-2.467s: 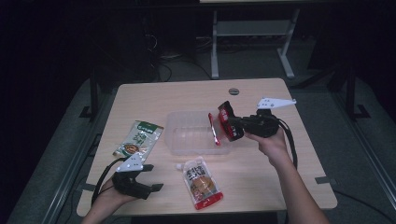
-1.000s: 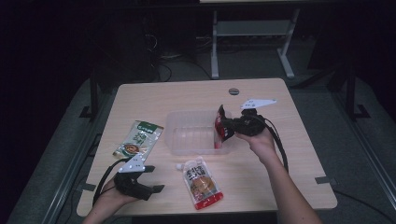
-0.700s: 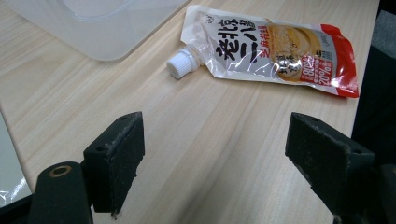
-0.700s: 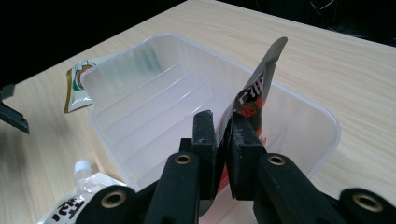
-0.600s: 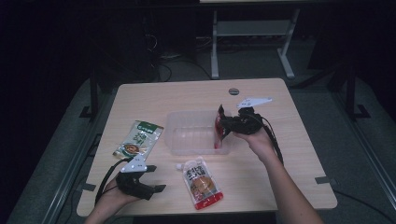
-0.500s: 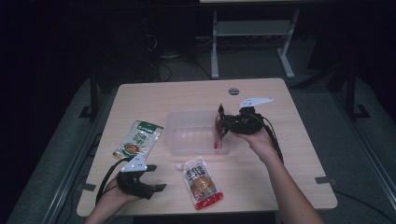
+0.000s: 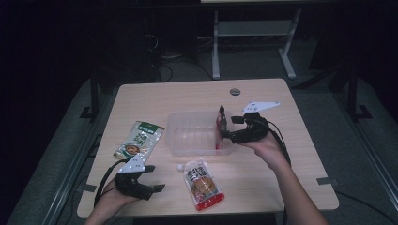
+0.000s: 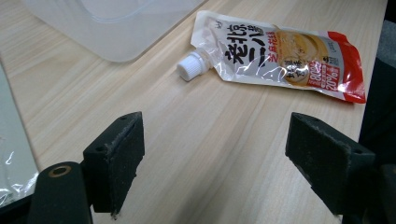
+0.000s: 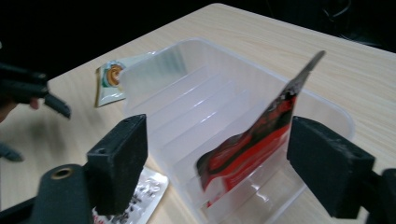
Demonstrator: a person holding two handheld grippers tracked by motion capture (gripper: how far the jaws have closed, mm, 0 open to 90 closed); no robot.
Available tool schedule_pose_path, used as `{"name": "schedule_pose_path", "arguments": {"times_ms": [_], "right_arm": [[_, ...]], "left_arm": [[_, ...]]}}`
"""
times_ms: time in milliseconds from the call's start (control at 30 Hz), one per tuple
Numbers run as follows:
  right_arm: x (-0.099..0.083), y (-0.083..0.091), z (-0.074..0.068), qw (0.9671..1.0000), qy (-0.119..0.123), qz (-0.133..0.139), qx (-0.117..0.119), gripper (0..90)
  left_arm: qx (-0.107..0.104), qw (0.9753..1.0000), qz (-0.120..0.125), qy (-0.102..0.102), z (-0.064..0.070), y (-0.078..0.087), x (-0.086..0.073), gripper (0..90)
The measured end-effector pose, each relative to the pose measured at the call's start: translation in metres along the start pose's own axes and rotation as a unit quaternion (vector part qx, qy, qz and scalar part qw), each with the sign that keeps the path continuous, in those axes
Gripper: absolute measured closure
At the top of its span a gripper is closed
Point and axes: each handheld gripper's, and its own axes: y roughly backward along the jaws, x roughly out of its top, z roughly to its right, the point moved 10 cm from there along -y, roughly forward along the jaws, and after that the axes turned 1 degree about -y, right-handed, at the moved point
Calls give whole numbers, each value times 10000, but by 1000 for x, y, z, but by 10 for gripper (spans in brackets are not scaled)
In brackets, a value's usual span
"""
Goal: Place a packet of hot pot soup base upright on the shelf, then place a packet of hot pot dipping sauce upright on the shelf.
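Note:
A red and black packet [image 7: 219,126] stands on edge inside the right end of a clear plastic container [image 7: 187,136], leaning on its wall. My right gripper [image 7: 228,128] is just to the right of it, open. In the right gripper view the packet [image 9: 254,135] rises between the wide-apart jaws and touches neither pad [image 9: 121,158]. My left gripper [image 7: 155,178] rests near the table's front left, open and empty. In the left gripper view a spouted pouch with a white cap [image 8: 280,58] lies beyond its jaws.
The spouted pouch [image 7: 202,183] lies at the front, below the container. A green pouch [image 7: 139,139] lies flat to the container's left. A small round grommet [image 7: 235,91] sits near the table's far edge. Bare wood lies to the right of my right hand.
My right gripper carried the red packet left from beside the container into its right end and opened. The packet now stands in the container on its own. The left gripper barely moved.

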Motion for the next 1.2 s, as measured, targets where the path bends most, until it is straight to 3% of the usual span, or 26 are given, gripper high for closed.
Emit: {"name": "schedule_pose_path", "arguments": {"times_ms": [133, 667, 1033, 1200], "right_arm": [[-4, 8, -7, 9998, 171, -29, -11, 173], [-44, 42, -19, 9991, 404, -153, 32, 150], [-81, 61, -7, 9990, 293, -331, -94, 151], [-104, 62, -4, 9981, 212, -570, -68, 157]], "left_arm": [[8, 10000, -29, -48, 1, 0, 0, 192], [-14, 9999, -44, -148, 8, 0, 1, 191], [-23, 9999, -97, -141, 8, 1, -1, 192], [-51, 9999, -106, -105, 10, -1, -1, 203]]}}
